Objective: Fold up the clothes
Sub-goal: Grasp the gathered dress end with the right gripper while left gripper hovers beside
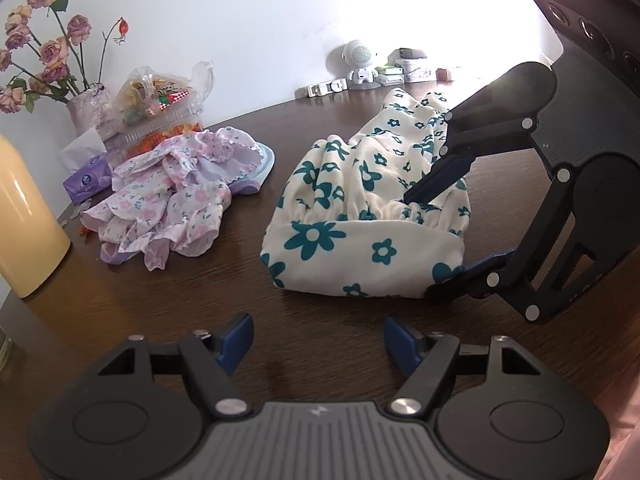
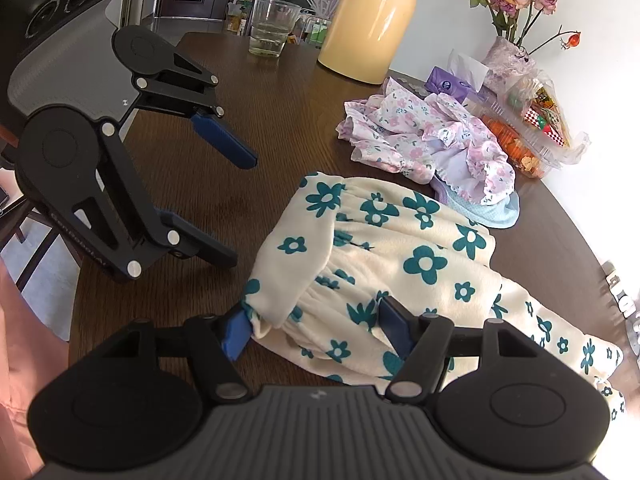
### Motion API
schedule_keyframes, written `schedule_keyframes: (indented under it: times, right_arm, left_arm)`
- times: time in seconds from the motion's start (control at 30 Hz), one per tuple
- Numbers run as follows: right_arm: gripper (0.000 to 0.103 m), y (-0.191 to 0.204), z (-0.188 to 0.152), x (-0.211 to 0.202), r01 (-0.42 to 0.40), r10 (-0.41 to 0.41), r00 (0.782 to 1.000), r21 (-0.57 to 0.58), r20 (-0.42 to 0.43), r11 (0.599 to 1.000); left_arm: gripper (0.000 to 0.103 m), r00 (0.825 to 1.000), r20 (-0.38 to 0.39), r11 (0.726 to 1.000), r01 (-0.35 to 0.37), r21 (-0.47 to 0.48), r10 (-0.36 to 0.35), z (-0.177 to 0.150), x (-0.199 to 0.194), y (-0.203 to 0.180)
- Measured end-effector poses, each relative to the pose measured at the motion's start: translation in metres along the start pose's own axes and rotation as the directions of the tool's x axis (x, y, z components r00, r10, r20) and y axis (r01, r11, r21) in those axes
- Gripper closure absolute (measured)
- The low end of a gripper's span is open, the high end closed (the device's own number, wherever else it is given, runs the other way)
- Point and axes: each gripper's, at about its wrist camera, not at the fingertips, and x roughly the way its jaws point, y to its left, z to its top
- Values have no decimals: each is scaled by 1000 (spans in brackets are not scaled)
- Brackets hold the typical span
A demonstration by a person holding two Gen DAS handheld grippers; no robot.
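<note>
Cream trousers with teal flowers (image 1: 360,184) (image 2: 400,248) lie on the dark wooden table (image 1: 320,304), waistband toward me. My right gripper (image 2: 315,328) (image 1: 418,246) is open and straddles one end of that waistband. One blue finger sits at the cloth's corner and the other rests on the gathered fabric. My left gripper (image 1: 318,332) (image 2: 236,208) is open over bare wood just short of the trousers, with nothing between its fingers. A crumpled pink floral garment (image 1: 176,188) (image 2: 424,136) lies further back.
A yellow flask (image 1: 24,216) (image 2: 372,20) and a glass (image 2: 272,28) stand near the table's edge. A vase of roses (image 1: 86,108), a plastic food box (image 1: 160,120), a purple tissue pack (image 1: 86,180) and a white toy robot (image 1: 360,64) line the wall.
</note>
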Motion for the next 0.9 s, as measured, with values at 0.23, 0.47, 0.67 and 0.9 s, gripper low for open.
schedule_keyframes:
  times: [0.23, 0.47, 0.67, 0.9]
  right_arm:
    - [39, 0, 1, 0, -5, 5, 1000, -9, -3, 1000]
    - [46, -3, -1, -1, -13, 13, 1000, 8, 7, 1000]
    - [57, -13, 0, -5, -48, 47, 999, 59, 15, 997]
    - [70, -25, 1, -7, -84, 81, 996, 116, 27, 990]
  left_arm:
    - [32, 1000, 8, 1000, 0, -2, 0, 3, 0, -2]
    - [32, 1000, 13, 1000, -4, -3, 4, 5, 1, -4]
    - [32, 1000, 21, 1000, -5, -3, 5, 9, 1, -6]
    - [32, 1000, 26, 1000, -3, 1, 3, 13, 1, -9]
